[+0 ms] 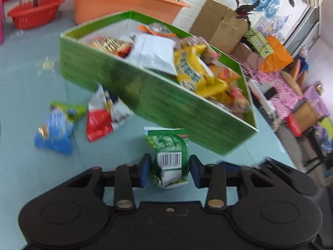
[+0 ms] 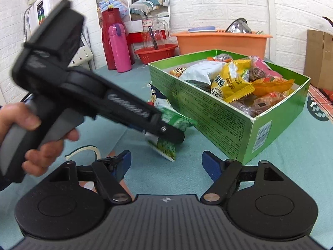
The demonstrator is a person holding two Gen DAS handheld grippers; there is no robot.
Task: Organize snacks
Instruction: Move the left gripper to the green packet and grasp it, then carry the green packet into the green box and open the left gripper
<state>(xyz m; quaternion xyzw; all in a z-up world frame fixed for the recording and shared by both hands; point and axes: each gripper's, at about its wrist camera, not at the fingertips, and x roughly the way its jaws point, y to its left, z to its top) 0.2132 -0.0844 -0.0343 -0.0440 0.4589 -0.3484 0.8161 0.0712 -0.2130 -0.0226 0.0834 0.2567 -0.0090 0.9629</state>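
Note:
A green snack packet (image 1: pixel 169 156) with a barcode lies between the blue pads of my left gripper (image 1: pixel 169 170), which is shut on it just in front of the green box (image 1: pixel 158 104). In the right wrist view a hand holds that left gripper (image 2: pixel 166 133), tilted down, with the green packet (image 2: pixel 166 145) in it close to the teal table. The green box (image 2: pixel 218 112) is full of mixed snack packets. My right gripper (image 2: pixel 167 164) stands open with nothing between its pads, facing the box corner. A blue packet (image 1: pixel 55 133) and a red-white packet (image 1: pixel 102 114) lie loose left of the box.
An orange tub (image 1: pixel 124 2) and a red basket (image 1: pixel 35 12) stand behind the box. A cardboard box (image 1: pixel 220 23) sits at the back right. A pink bottle (image 2: pixel 119 48) and a red flask (image 2: pixel 110 25) stand at the back left. A white tie (image 2: pixel 83 151) lies near my right gripper.

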